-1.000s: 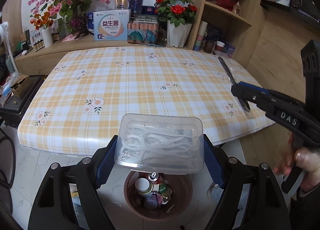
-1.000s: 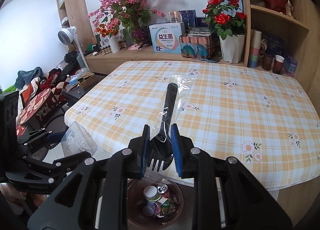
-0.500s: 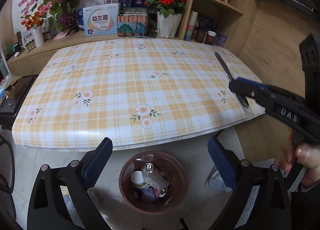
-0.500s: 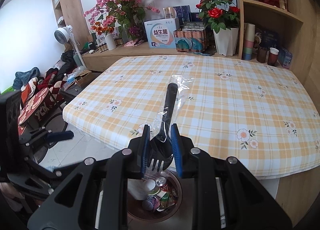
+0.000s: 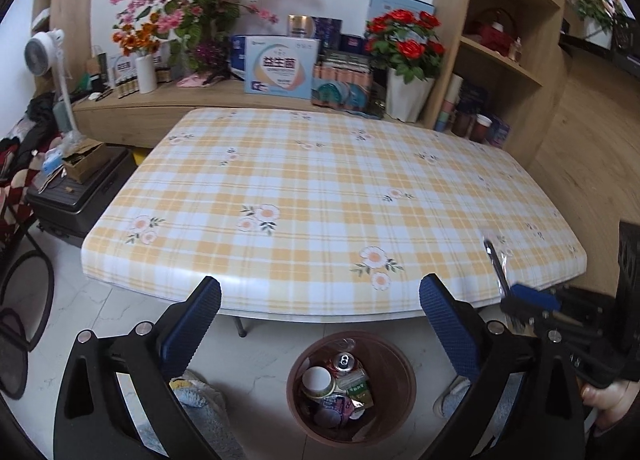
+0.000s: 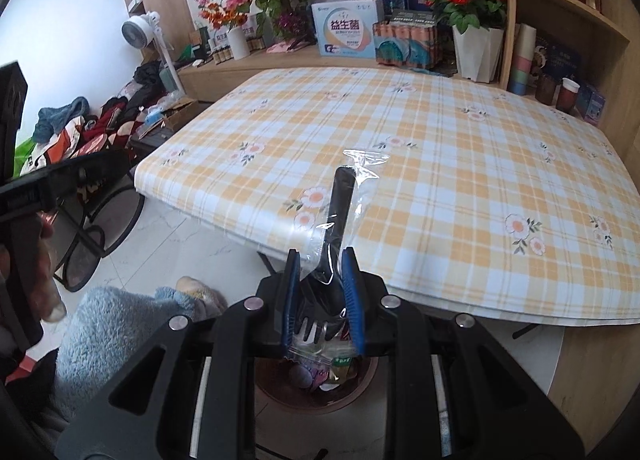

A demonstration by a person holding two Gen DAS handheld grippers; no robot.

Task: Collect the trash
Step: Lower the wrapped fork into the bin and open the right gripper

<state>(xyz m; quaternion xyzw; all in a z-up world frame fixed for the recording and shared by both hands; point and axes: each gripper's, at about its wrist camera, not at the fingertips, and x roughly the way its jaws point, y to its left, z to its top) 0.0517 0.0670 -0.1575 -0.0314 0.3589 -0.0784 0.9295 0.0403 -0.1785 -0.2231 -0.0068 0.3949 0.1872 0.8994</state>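
Nearest the cameras, the left gripper stands with its blue-padded jaws spread wide and opening the last little bit, nothing between them, hanging above the round brown plastic trash bin on the pale marble floor. The bin already holds a drinks can, a white-lidded cup and several crumpled wrappers, so a good share of the collecting looks done. The right gripper is clamped narrow on a black plastic fork sealed in a clear plastic wrapper, gripped near the tines with the handle sticking forward over the table edge; in the right wrist view the bin's rim shows directly below the jaws. The fork is therefore held above the bin but not yet released, and dropping it appears to be the step in hand. Beyond, the tabletop with the yellow-and-white plaid floral cloth shows no loose items in either view, which suggests the fork is the last piece. The boxes, flower vases and cups on the wooden shelving behind seem to be furnishings, not rubbish.
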